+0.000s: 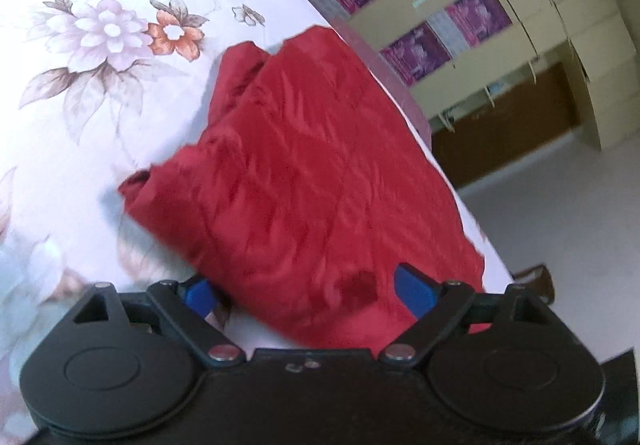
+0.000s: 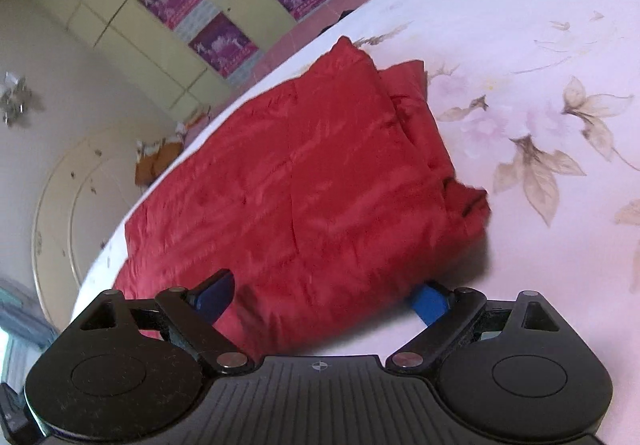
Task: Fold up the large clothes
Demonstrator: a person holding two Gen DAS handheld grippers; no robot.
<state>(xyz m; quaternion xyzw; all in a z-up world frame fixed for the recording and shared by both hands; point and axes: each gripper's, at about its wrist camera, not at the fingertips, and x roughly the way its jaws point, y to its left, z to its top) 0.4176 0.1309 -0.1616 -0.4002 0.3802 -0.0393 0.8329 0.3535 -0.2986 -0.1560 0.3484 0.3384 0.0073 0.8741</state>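
A red quilted garment (image 1: 304,181) lies folded into a thick bundle on a white floral bedsheet (image 1: 100,45). My left gripper (image 1: 306,293) is open, its blue fingers (image 1: 414,291) wide apart on either side of the garment's near edge. In the right wrist view the same garment (image 2: 304,181) lies near the bed's edge. My right gripper (image 2: 320,299) is open too, its blue fingers (image 2: 214,295) spread around the near edge of the bundle, with cloth lying between them.
The bed's edge (image 1: 404,101) runs just past the garment, with the floor (image 1: 560,225) beyond. A cream wardrobe with purple posters (image 2: 224,41) stands behind. A wide stretch of floral sheet (image 2: 540,125) lies beside the garment.
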